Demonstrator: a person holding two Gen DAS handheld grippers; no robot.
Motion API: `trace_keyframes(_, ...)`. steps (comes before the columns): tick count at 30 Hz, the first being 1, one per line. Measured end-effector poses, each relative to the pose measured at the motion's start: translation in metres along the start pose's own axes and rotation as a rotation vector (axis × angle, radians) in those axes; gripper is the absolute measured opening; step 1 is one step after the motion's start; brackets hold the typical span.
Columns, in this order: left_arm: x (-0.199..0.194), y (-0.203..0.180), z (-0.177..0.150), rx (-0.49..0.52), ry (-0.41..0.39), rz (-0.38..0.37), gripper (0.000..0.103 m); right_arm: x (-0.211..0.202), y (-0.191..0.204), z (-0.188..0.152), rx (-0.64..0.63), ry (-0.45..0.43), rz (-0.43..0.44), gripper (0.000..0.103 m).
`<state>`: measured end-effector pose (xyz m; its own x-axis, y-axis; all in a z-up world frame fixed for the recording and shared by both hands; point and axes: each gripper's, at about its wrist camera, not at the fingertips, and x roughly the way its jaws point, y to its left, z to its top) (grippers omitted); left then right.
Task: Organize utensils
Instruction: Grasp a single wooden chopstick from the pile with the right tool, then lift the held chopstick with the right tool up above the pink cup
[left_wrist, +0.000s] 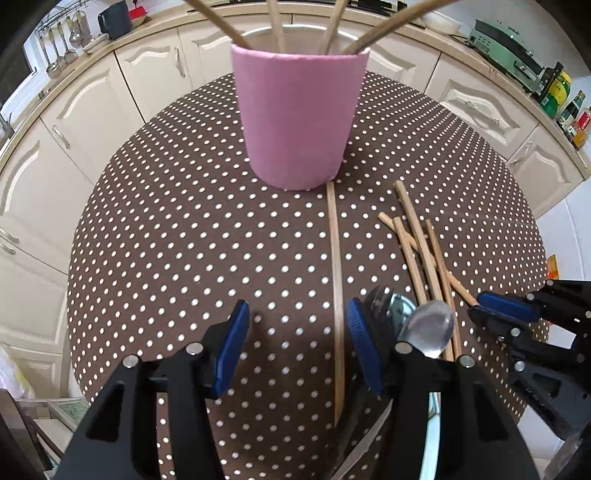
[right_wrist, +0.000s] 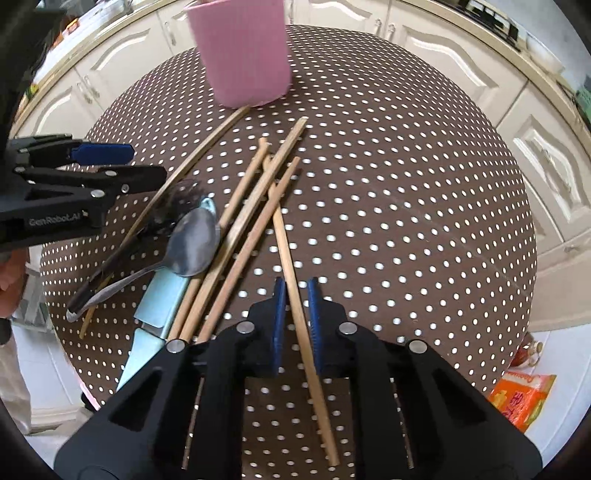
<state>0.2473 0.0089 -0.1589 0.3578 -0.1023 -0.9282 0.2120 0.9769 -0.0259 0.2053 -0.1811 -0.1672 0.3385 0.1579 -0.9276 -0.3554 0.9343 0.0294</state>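
On the round worktop (left_wrist: 177, 229), covered in brown cloth with white dots, the left hand-held gripper (left_wrist: 297, 347) hangs tilted steeply down with its blue pads well apart and nothing pressed between them; a single long chopstick (left_wrist: 337, 295) lies on the cloth inside that gap, nearer the right-hand pad, running up to the foot of the pink cup (left_wrist: 299, 118). The cup stands upright toward the far side of the worktop with several wooden sticks (left_wrist: 277, 26) leaning out of it. Just right of the gripper's right-hand pad lie a black brush-like utensil (right_wrist: 177, 199) and a metal spoon (left_wrist: 430, 328), the spoon's bowl resting over a pale blue knife (right_wrist: 159, 306). Beside them a loose pile of chopsticks (right_wrist: 251, 206) lies crossed and overlapping. Farther right, the right hand-held gripper (right_wrist: 297, 317) points steeply down at the near edge of that pile, its pads drawn close around one chopstick (right_wrist: 291, 280) that runs between them; the narrow slits on either side are too fine to tell whether the pads actually press it. Cream cabinet doors (left_wrist: 74, 122) curve behind the worktop.
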Motion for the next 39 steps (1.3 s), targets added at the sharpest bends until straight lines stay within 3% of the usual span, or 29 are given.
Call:
trace_keyframes(9,0.025,-0.01,0.021,-0.049,0.041,0.03,0.054,-0.007,-0.029,-0.006,0.041,0.012,-0.003,0.011)
trace_keyframes(11,0.027,-0.016,0.023,-0.027,0.031,0.048,0.048,-0.008,-0.031,-0.006,0.049,0.02,0.005,0.011)
trace_keyframes(16,0.027,-0.027,0.024,0.005,0.046,0.021,0.015,-0.007,-0.034,-0.007,0.043,0.042,0.005,0.011)
trace_keyframes(19,0.025,-0.029,0.023,-0.004,0.048,0.01,0.006,0.0,-0.03,0.0,0.027,0.058,-0.013,0.011)
trace_keyframes(22,0.026,-0.019,0.018,-0.028,0.039,-0.007,0.006,0.001,-0.032,-0.001,0.025,0.068,-0.015,0.011)
trace_keyframes(26,0.018,-0.006,0.015,-0.054,0.002,0.005,0.006,-0.001,-0.035,-0.004,0.026,0.056,-0.031,0.006)
trace_keyframes(29,0.005,0.002,0.014,-0.072,-0.049,0.009,0.006,-0.01,-0.036,0.0,0.025,0.003,-0.115,0.006)
trace_keyframes(33,-0.018,0.011,0.009,-0.084,-0.14,0.032,0.005,-0.026,-0.031,0.006,0.02,-0.064,-0.134,0.006)
trace_keyframes(39,-0.057,0.017,0.0,-0.087,-0.278,0.013,0.005,-0.055,-0.03,0.007,0.061,-0.198,-0.047,0.006)
